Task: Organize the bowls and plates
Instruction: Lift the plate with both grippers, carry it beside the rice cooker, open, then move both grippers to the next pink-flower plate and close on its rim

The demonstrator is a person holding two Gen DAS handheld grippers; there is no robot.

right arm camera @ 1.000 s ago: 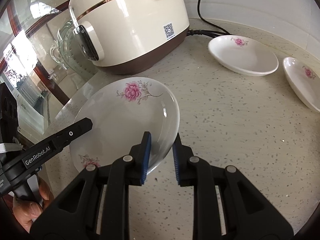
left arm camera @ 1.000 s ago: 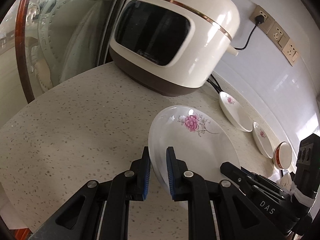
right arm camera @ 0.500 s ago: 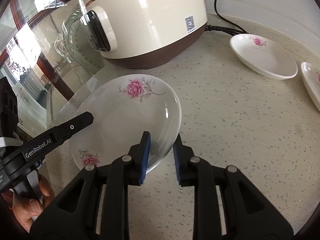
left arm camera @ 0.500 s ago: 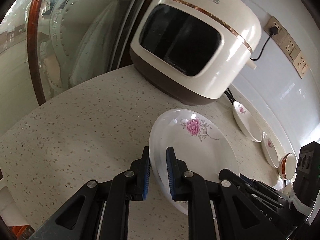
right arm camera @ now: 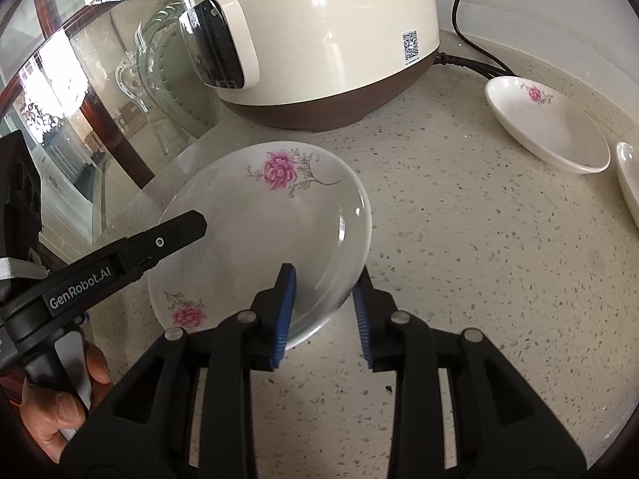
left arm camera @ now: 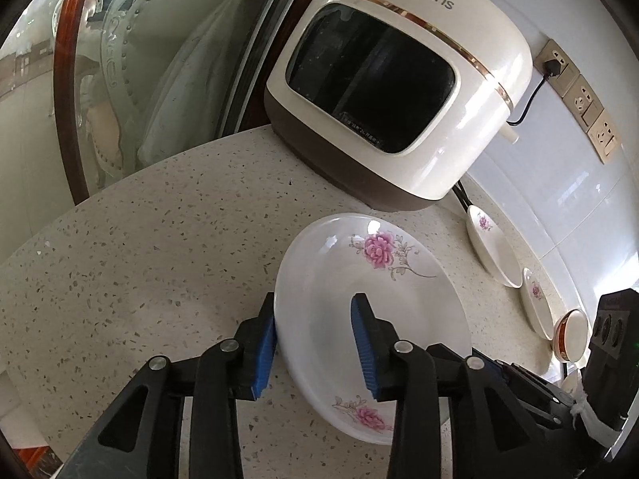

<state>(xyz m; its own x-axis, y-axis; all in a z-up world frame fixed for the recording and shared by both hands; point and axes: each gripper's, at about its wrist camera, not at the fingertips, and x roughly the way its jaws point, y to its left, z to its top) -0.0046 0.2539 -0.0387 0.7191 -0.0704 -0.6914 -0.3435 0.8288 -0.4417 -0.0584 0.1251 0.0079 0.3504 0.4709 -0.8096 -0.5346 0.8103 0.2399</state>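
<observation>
A large white plate with pink flowers [left arm camera: 383,299] [right arm camera: 259,235] lies on the speckled counter in front of the rice cooker. My left gripper [left arm camera: 315,343] is open, its jaws spread astride the plate's left rim. My right gripper [right arm camera: 323,311] is open too, astride the plate's right rim. Two smaller flowered plates [left arm camera: 489,247] [left arm camera: 537,303] and a small bowl with an orange band [left arm camera: 571,333] stand along the wall. The nearer small plate also shows in the right wrist view [right arm camera: 547,123].
A cream rice cooker [left arm camera: 399,92] [right arm camera: 311,40] stands behind the plate, its cord running to wall sockets [left arm camera: 579,95]. A glass door with a wooden frame [left arm camera: 120,80] borders the rounded counter edge [left arm camera: 60,219] on the left.
Both grippers have opened and let go of the large plate's rim. The plate now rests on the counter closer to the rice cooker's front.
</observation>
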